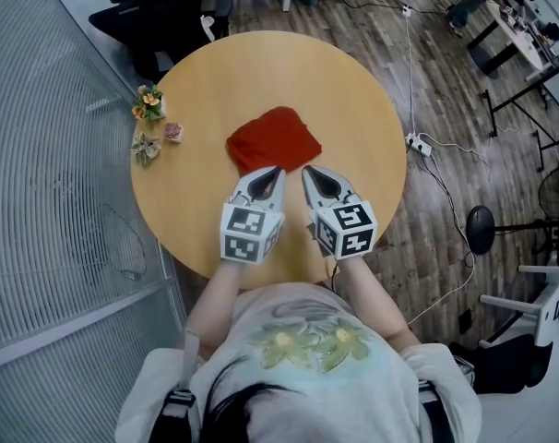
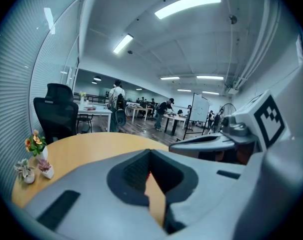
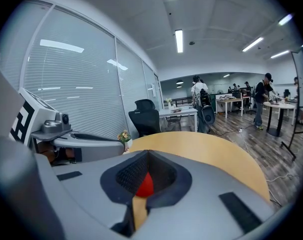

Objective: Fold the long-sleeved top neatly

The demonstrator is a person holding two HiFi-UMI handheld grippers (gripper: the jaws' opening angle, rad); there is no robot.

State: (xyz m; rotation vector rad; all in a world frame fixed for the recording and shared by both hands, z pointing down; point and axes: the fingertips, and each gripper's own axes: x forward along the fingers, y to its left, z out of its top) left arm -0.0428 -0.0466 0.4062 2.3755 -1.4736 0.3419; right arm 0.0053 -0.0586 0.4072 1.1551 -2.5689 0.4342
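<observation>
Lying folded small on the table [image 1: 206, 81], the red top [image 1: 273, 138] sits just beyond the left gripper [image 1: 271, 171] and right gripper [image 1: 309, 172], both pinched together empty, equally near its closest edge.

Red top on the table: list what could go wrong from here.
1. The left gripper and right gripper are shut, tips at the near edge of the folded red top; a forward nudge could rumple the fold.
2. Small flower ornaments stand near the table's left rim; a wide sweep by the left gripper might topple them.
</observation>
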